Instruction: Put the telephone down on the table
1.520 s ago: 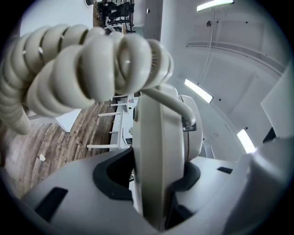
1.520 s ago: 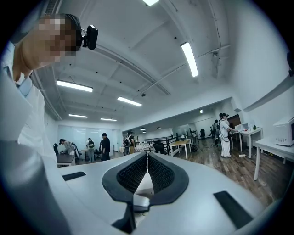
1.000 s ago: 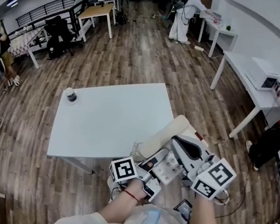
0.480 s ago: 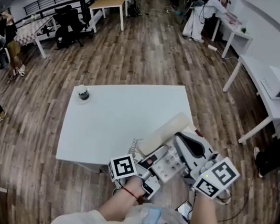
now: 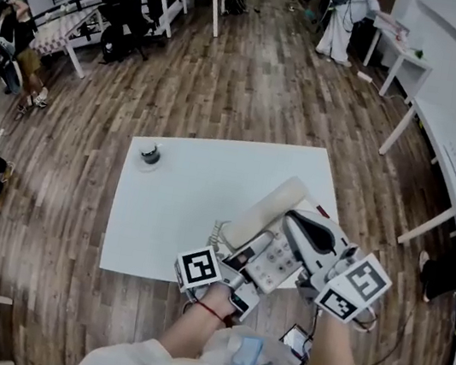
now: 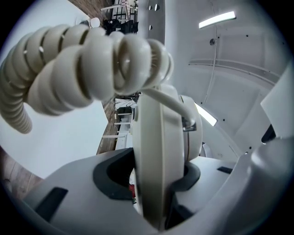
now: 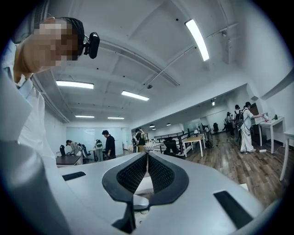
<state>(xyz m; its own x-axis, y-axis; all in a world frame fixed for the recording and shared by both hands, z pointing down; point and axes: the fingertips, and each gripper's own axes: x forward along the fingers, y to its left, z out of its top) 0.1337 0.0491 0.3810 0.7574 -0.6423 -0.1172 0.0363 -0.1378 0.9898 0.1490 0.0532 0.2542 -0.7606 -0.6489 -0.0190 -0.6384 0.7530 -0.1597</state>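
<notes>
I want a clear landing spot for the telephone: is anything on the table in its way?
Nothing visible does. The telephone is held at the near right corner of the table, whose surface there is bare. The only thing on it is a small round object near the far left corner, well aside.

**Cream telephone, white worktop, brown planks**

The telephone (image 5: pixel 262 211) is cream, and its coiled cord (image 6: pixel 87 59) is the same cream. The worktop (image 5: pixel 180 213) is plain white. The floor (image 5: pixel 253 86) is brown wood planking. The left gripper (image 6: pixel 157 170) and right gripper (image 7: pixel 147 167) are pale grey with black pads (image 7: pixel 163 176), which are ribbed on the right gripper. Their marker cubes (image 5: pixel 199 269) carry black-and-white squares. A red band (image 5: pixel 211 315) circles the left wrist.
</notes>
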